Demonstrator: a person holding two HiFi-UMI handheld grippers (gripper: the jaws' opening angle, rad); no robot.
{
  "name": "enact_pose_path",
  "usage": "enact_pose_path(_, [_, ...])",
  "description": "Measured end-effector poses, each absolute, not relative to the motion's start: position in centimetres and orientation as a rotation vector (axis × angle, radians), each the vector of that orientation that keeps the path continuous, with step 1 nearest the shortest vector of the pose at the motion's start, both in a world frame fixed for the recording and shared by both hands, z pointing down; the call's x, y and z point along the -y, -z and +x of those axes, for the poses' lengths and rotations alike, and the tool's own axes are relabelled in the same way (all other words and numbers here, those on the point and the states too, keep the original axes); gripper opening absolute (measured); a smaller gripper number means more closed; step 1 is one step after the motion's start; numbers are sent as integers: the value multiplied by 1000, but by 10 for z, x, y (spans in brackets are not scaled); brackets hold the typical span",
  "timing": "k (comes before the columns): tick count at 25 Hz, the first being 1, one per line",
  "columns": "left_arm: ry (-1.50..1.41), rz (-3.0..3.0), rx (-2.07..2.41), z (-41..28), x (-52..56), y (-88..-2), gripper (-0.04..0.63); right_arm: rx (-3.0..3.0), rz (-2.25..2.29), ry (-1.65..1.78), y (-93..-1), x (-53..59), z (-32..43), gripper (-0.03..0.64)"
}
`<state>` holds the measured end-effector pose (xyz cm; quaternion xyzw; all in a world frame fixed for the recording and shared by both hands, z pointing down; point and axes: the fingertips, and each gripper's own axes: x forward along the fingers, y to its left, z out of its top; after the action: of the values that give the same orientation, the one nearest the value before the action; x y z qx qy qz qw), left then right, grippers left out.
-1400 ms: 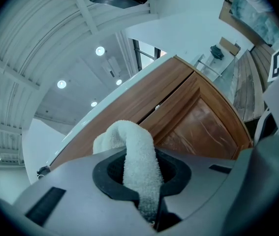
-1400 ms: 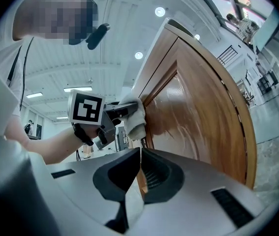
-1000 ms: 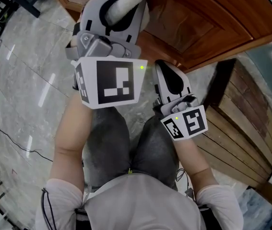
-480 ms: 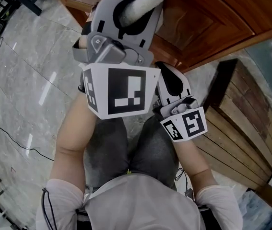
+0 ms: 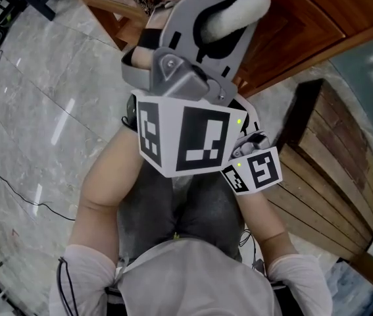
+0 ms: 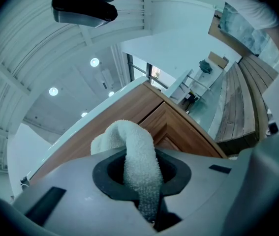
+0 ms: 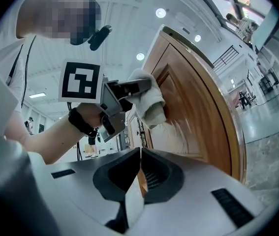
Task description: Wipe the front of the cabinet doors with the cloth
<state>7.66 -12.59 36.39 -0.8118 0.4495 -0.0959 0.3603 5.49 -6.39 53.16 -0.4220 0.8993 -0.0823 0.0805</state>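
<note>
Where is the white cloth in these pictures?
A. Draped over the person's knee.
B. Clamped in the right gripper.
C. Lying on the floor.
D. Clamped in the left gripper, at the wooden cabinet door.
D: the left gripper pinches the cloth, which meets the cabinet door in the right gripper view; the right gripper is shut, empty.

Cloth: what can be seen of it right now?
The cloth is white, thick, terry-like fabric bunched into a roll. The left gripper is shut on it, with a folded loop sticking out past the jaws. In the right gripper view, that bunched end looks pressed against the brown wooden cabinet door. Nothing else appears to touch it.
</note>
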Motion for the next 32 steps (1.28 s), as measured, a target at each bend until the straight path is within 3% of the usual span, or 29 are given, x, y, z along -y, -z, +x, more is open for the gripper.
enact_pose_path(17, [239, -2088, -1026, 129, 101, -384, 72, -2632, -1291, 250, -536, 67, 79, 38])
enact_pose_path(32, [463, -1981, -1286, -8, 164, -438, 72, -2731, -1243, 267, -557, 72, 40, 38])
